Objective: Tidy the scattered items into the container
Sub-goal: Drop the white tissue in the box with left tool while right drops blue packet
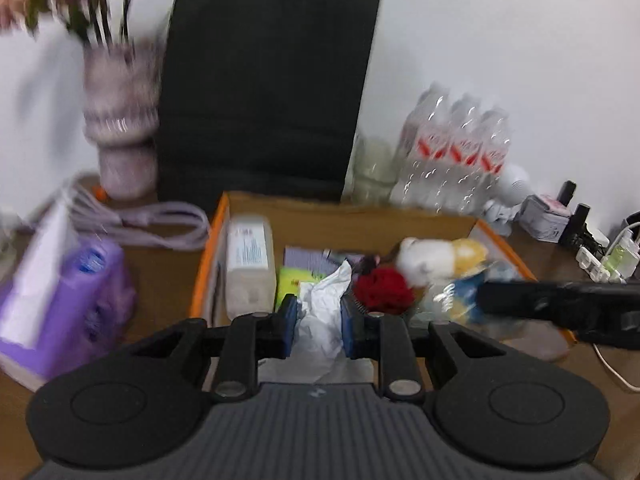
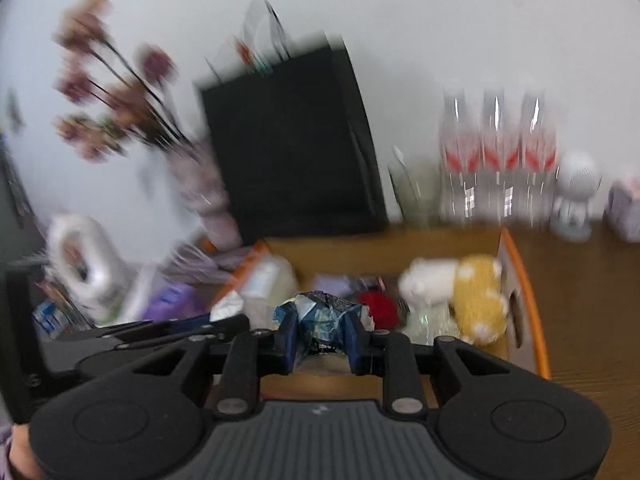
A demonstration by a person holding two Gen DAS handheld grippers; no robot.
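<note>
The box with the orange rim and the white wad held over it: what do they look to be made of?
The box looks like cardboard: matt brown inner walls, thin flat panels with an orange edge. The white wad in the left gripper looks like crumpled tissue or paper: matt, sharply creased folds. Blur leaves it uncertain.

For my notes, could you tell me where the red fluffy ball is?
In both wrist views the red fluffy ball lies inside the cardboard box, just left of the white plush toy.

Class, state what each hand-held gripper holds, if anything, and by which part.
Left hand-held gripper: crumpled white paper, pinched across its middle. Right hand-held gripper: crumpled blue wrapper, pinched at its sides.
</note>
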